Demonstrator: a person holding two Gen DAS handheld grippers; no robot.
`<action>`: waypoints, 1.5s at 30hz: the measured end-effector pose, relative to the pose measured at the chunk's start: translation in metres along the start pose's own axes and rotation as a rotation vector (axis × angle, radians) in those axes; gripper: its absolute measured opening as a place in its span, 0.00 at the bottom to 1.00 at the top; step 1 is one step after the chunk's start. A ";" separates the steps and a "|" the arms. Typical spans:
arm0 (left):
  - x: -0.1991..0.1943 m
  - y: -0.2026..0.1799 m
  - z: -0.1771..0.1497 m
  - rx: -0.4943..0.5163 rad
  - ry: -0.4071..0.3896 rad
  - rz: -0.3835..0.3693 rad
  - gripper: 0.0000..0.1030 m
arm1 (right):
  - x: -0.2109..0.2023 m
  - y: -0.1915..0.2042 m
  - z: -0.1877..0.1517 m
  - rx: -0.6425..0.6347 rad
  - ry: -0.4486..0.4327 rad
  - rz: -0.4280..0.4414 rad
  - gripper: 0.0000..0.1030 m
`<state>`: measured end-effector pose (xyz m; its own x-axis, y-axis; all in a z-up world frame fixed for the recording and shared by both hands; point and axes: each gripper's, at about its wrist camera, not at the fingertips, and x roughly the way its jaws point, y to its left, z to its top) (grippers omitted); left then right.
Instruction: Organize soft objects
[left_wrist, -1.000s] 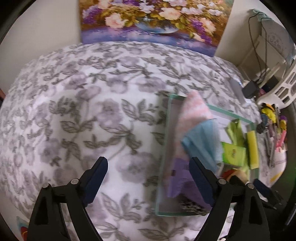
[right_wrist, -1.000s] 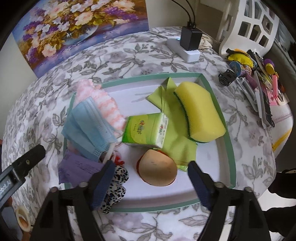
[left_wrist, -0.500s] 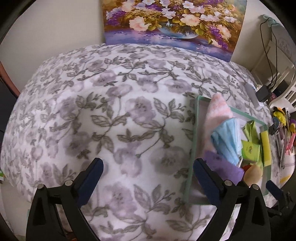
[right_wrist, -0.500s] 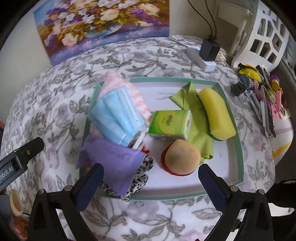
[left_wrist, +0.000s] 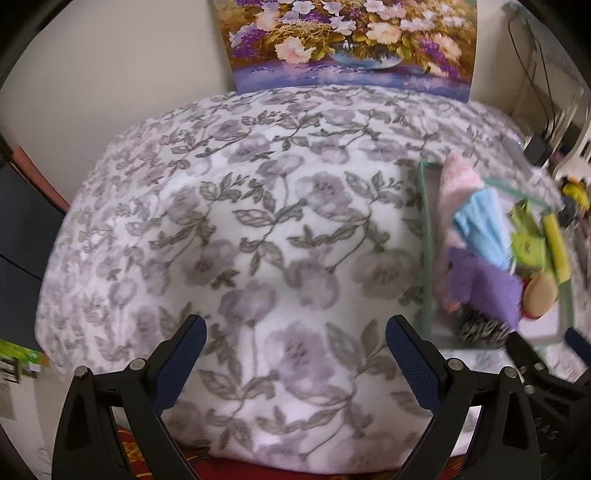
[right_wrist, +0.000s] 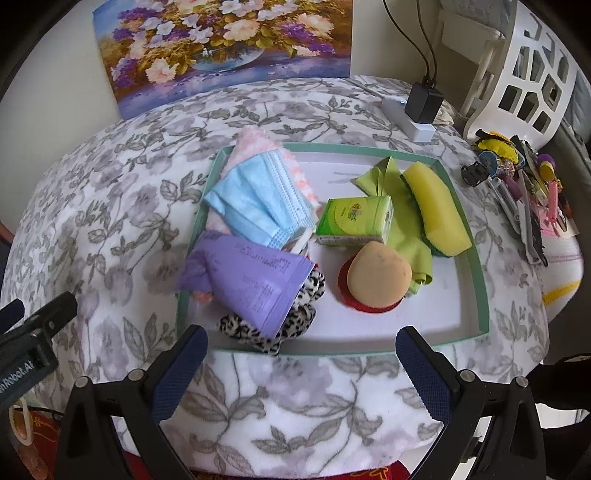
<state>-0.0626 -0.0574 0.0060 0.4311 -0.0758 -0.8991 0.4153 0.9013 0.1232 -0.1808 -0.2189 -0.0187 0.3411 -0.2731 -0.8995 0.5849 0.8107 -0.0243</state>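
A green-rimmed white tray (right_wrist: 476, 280) lies on the flowered blanket and holds several soft things. In it I see a blue face mask (right_wrist: 255, 199), a pink cloth (right_wrist: 258, 142) under the mask, a purple packet (right_wrist: 255, 280), a spotted scrunchie (right_wrist: 295, 325), a green tissue pack (right_wrist: 354, 219), a tan puff (right_wrist: 378, 277), a green cloth (right_wrist: 406, 236) and a yellow sponge (right_wrist: 436, 210). My right gripper (right_wrist: 301, 347) stands open over the tray's near edge, empty. My left gripper (left_wrist: 295, 339) hangs open over bare blanket, left of the tray (left_wrist: 424, 236).
A flower painting (right_wrist: 221, 48) leans on the wall behind. A power strip with a charger (right_wrist: 417, 107), a white basket (right_wrist: 524, 74) and a heap of pens and small items (right_wrist: 517, 177) sit at the right. The flowered blanket (left_wrist: 240, 221) stretches left of the tray.
Both grippers have drawn back toward the near edge of the blanket, so the tray looks farther off. Both pairs of jaws stand a little wider than a second ago.
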 end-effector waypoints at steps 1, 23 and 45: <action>0.000 -0.001 -0.002 0.011 0.001 0.020 0.95 | -0.001 0.001 -0.002 -0.006 -0.001 -0.002 1.00; -0.011 0.010 -0.022 -0.009 0.012 -0.009 0.95 | -0.021 0.006 -0.015 -0.012 -0.053 -0.002 1.00; -0.005 0.017 -0.019 -0.029 0.031 0.011 0.95 | -0.019 0.009 -0.014 -0.030 -0.048 0.001 1.00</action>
<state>-0.0729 -0.0341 0.0046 0.4105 -0.0535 -0.9103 0.3870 0.9141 0.1208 -0.1917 -0.1990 -0.0083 0.3768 -0.2963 -0.8776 0.5627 0.8258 -0.0373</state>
